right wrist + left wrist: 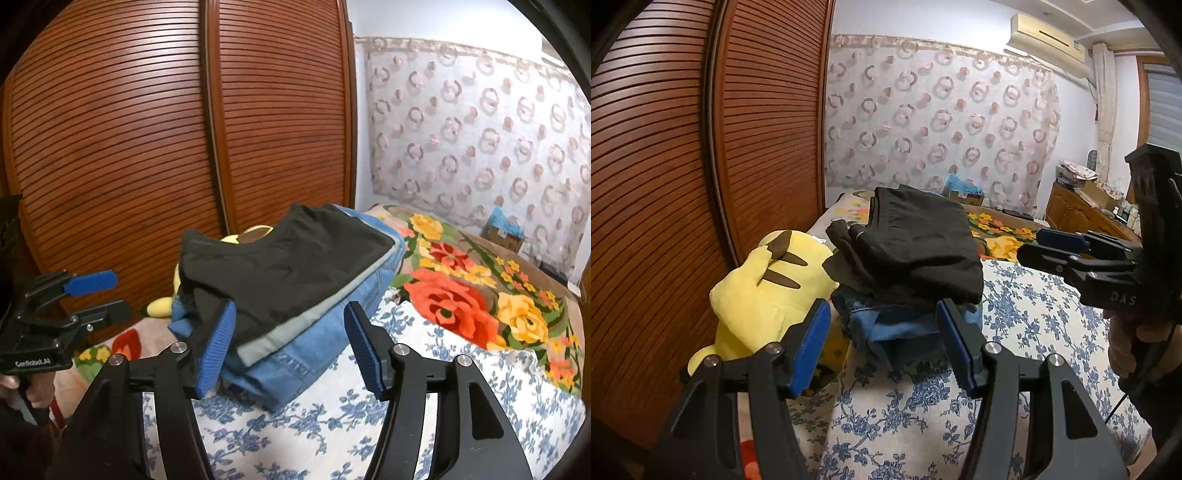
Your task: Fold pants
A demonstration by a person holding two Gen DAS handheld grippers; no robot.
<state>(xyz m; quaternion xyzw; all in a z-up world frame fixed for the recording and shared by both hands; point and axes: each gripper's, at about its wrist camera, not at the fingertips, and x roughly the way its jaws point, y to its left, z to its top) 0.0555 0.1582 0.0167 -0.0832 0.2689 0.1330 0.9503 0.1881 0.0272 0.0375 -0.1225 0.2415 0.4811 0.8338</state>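
Leftmost, against the louvered wooden wardrobe (701, 147), a yellow Pikachu plush (764, 291) lies just left of the clothes stack, which sits on the blue-flowered quilt (894, 417). That stack has the folded black pants (916, 247) on top, a grey layer (295, 325) beneath them and folded blue jeans (314, 350) at the bottom, with the left gripper (882, 343) spread wide just in front of it, gripping nothing. Right of the stack, the right gripper (288, 343) is likewise parted and empty, and a bright floral blanket (472, 295) lies beyond.
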